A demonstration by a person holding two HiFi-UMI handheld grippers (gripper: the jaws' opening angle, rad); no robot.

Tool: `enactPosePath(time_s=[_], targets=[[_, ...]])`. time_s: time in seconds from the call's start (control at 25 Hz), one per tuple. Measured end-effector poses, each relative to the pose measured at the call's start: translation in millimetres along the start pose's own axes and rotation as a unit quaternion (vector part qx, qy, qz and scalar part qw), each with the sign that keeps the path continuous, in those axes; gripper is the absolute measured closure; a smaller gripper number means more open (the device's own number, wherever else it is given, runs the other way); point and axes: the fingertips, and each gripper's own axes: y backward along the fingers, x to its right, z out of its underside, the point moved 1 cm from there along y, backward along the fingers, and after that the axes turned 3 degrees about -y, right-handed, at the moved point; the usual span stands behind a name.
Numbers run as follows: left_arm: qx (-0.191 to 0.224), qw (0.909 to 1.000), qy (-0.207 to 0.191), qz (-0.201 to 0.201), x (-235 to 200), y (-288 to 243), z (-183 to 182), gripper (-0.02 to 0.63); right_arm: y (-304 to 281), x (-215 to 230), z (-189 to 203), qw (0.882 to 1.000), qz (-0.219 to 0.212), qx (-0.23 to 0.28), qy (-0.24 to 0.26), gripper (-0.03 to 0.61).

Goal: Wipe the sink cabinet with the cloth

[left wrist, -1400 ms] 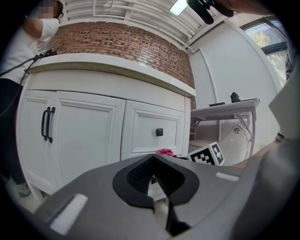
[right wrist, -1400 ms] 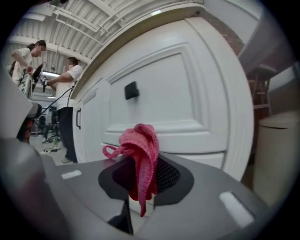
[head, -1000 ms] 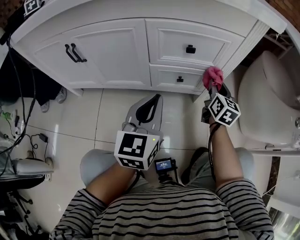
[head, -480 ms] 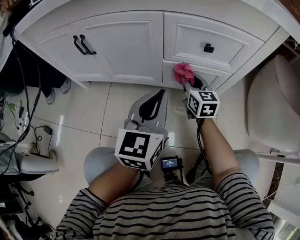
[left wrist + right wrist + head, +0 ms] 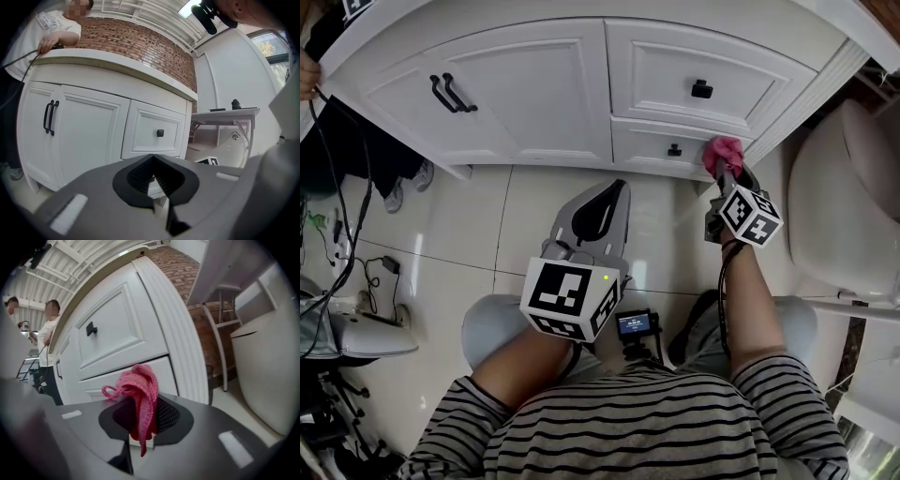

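Note:
A white sink cabinet point(image 5: 534, 89) spans the top of the head view, with a door on the left and two drawers on the right. My right gripper point(image 5: 724, 167) is shut on a pink cloth point(image 5: 723, 150) and holds it against the right end of the lower drawer point(image 5: 661, 148). In the right gripper view the pink cloth point(image 5: 138, 391) bunches out of the shut jaws, in front of the drawer fronts point(image 5: 124, 336). My left gripper point(image 5: 602, 208) hangs shut and empty over the floor tiles, below the cabinet.
A toilet point(image 5: 844, 206) stands close on the right. Cables point(image 5: 337, 234) and a person's shoes point(image 5: 411, 192) lie at the left. Black handles point(image 5: 450, 94) stick out from the cabinet door. A person point(image 5: 47, 348) stands by the counter's far end.
My right gripper with the cloth swept left along the lower drawer, then came back right to the drawer's right end. The left gripper stayed almost still.

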Motion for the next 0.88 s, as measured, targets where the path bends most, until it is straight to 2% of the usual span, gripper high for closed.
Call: enactPosePath(time_s=[0.08,0.16,0.28,0.36,0.4,0.48,0.64,0.88], targets=[[0.003,1.0000,0.003,-0.002,-1.5,2.9,-1.4,0.613,3.6,11.4,5.8,0.999,0.033,-0.004,-0.004,0.505],[0.006,0.9999,0.009,-0.003,-3.4,6.1,-3.5,0.613,3.0,-3.2,14.7,1.000,0.024,-0.009,0.011,0.506],[0.012,0.9998,0.014,-0.002,-5.4,9.2,-6.9,0.614,-2.4,-67.6,36.4,0.997,-0.062,-0.010,0.039,0.505],[0.011,0.9998,0.014,-0.003,-7.6,10.4,-7.9,0.613,-11.6,-117.7,61.0,0.988,-0.134,-0.028,0.070,0.506],[0.009,0.9998,0.015,-0.004,-9.7,10.9,-7.9,0.612,-19.1,-136.9,74.5,0.983,-0.158,-0.042,0.084,0.506],[0.004,0.9998,0.019,-0.009,-15.1,12.5,-7.1,0.612,-37.1,-157.5,98.9,0.976,-0.178,-0.068,0.102,0.506],[0.002,0.9996,0.021,-0.018,-23.0,16.0,-5.9,0.612,-67.3,-147.8,132.1,0.972,-0.161,-0.109,0.131,0.506],[-0.008,0.9997,0.017,-0.017,-24.9,8.2,1.3,0.612,-75.8,-68.4,135.8,0.980,-0.073,-0.130,0.135,0.506]])
